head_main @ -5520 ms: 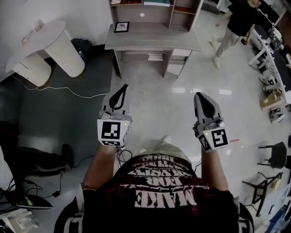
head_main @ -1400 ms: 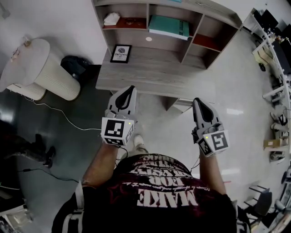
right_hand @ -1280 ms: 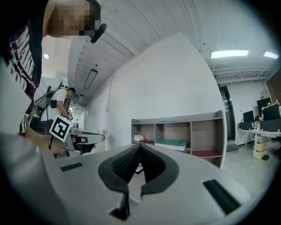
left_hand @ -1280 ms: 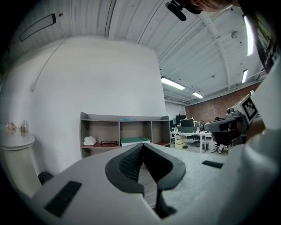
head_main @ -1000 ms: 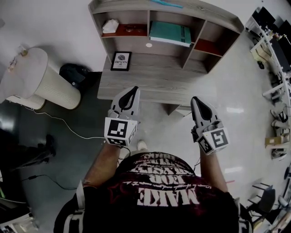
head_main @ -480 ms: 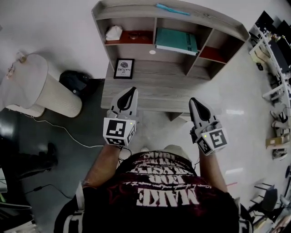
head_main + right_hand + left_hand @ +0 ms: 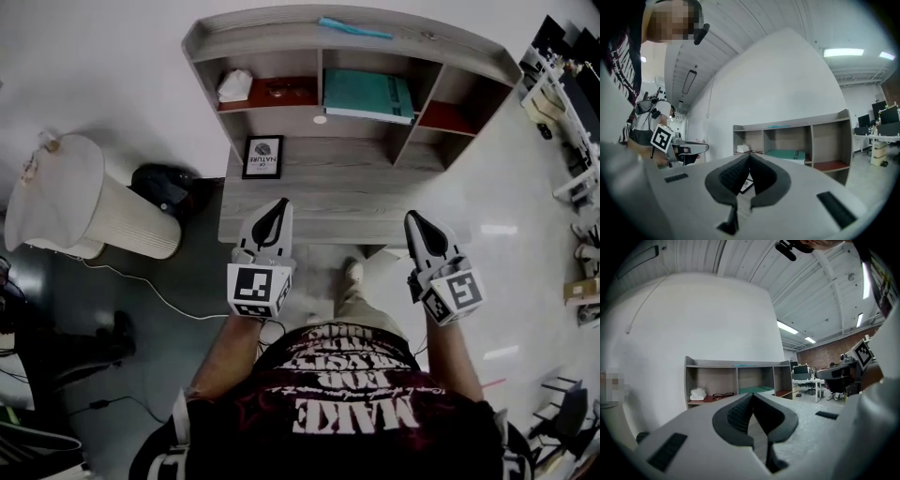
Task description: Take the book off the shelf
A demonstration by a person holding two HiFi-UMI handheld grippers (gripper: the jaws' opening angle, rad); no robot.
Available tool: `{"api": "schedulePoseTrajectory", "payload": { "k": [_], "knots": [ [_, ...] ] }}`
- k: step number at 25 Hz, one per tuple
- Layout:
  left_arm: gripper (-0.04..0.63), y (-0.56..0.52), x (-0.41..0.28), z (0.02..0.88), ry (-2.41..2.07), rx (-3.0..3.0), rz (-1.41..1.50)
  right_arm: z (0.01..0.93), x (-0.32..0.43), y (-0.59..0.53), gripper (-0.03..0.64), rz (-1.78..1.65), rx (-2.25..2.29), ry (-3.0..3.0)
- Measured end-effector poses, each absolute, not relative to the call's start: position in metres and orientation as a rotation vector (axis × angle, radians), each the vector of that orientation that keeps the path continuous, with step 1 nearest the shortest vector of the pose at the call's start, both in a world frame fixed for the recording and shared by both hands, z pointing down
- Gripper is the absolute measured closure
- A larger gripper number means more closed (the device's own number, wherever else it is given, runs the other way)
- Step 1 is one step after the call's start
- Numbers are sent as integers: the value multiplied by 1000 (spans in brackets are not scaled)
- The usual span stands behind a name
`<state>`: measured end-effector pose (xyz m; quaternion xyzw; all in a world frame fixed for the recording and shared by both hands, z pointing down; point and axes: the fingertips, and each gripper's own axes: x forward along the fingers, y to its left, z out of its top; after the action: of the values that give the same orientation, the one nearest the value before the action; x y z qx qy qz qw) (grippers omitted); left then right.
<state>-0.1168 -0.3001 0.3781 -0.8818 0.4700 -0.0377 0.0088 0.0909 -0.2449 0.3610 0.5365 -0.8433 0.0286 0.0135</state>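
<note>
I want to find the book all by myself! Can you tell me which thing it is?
Look at the grey shelf unit against the white wall, at the back of the desk. In its middle compartment the book lies flat. It is the only big teal thing inside; the left compartment holds a white lump and glasses.

The left gripper (image 7: 753, 394) hides the teal book's (image 7: 759, 389) near edge at the centre of its view, the right gripper (image 7: 749, 157) leaves only a sliver of the framed picture (image 7: 746, 184) showing low centre, and the head view's right edge crops furniture (image 7: 574, 112).
</note>
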Motion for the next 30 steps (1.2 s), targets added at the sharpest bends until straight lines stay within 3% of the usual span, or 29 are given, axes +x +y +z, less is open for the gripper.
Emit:
{"api": "schedulePoseTrajectory", "payload": {
  "k": [30],
  "knots": [
    [589,-450,-63,409,1581,-2765,-230,422,163,-426,612,423,1577,-2639]
  ]
}}
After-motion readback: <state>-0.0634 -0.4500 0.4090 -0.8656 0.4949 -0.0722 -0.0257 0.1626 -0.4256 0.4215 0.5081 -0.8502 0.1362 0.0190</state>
